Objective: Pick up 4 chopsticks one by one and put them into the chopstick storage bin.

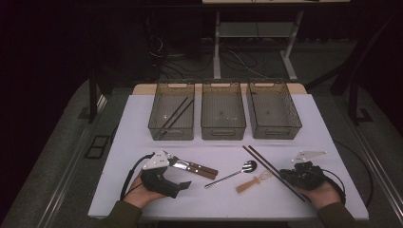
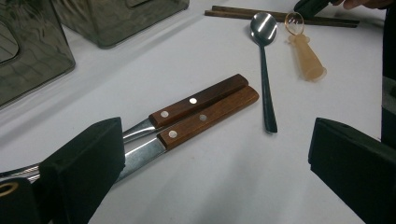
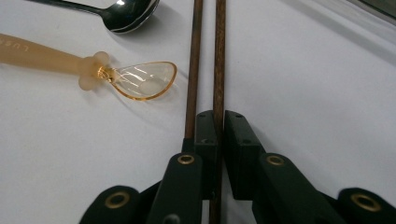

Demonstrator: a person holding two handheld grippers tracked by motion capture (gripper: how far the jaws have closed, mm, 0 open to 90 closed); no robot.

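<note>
White tabletop [image 1: 142,118] under dim light, dark floor beyond it. At lower right of the high view lie two dark chopsticks [image 1: 273,171], side by side and running diagonally from the middle of the frame toward the lower right corner. The right gripper [image 1: 291,175] sits at their lower end; in the right gripper view its jaws are pressed together on one chopstick [image 3: 218,70], while the other chopstick [image 3: 192,70] lies just beside the outer face of the left jaw. Left of them rest a small amber spoon [image 1: 254,181] and a steel spoon [image 1: 233,174]. Further left, two wooden-handled knives [image 1: 192,167] lie together; the left gripper [image 1: 183,185] is near them at lower left, jaws spread wide and holding nothing. Three grey bins [image 1: 223,116] line the upper middle; the leftmost holds more chopsticks [image 1: 177,114].
</note>
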